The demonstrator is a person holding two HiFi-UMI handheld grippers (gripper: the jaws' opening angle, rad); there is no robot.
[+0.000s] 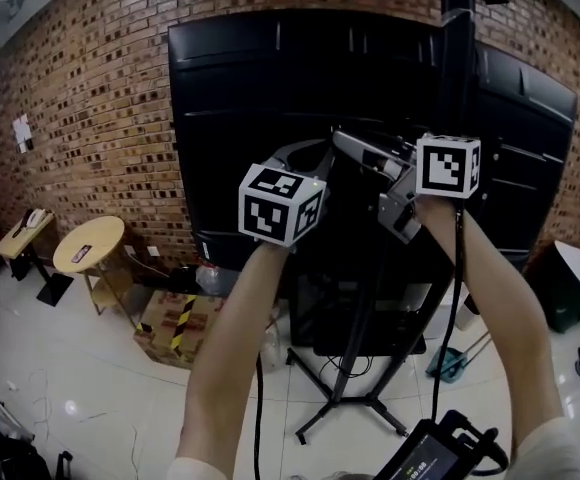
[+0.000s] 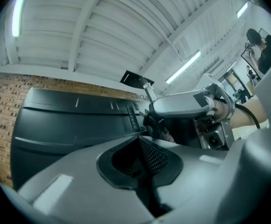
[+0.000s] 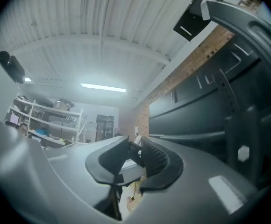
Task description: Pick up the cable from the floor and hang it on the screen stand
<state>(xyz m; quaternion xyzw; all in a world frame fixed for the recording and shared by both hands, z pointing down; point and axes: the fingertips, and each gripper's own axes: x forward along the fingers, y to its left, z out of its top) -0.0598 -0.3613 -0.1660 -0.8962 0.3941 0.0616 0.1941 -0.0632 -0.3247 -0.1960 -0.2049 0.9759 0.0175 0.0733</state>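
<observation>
The big black screen [image 1: 270, 98] faces away from me on its stand, a dark pole [image 1: 457, 28] above tripod legs [image 1: 355, 388]. Both arms are raised to its back. My right gripper [image 1: 355, 148] reaches left from its marker cube. In the right gripper view, the right gripper [image 3: 135, 146] has its pads closed on a short black piece that looks like the cable [image 3: 134, 153]; the rest of the cable is hidden. My left gripper [image 1: 310, 150] sits close beside it. In the left gripper view, the left gripper [image 2: 140, 146] has its pads together with nothing seen between them.
A brick wall stands behind the screen. A round wooden table [image 1: 90, 246] and a taped cardboard box [image 1: 175, 328] stand on the white tile floor at left. A dark bin [image 1: 570, 288] is at right. Thin black leads [image 1: 457, 268] hang beside my arms.
</observation>
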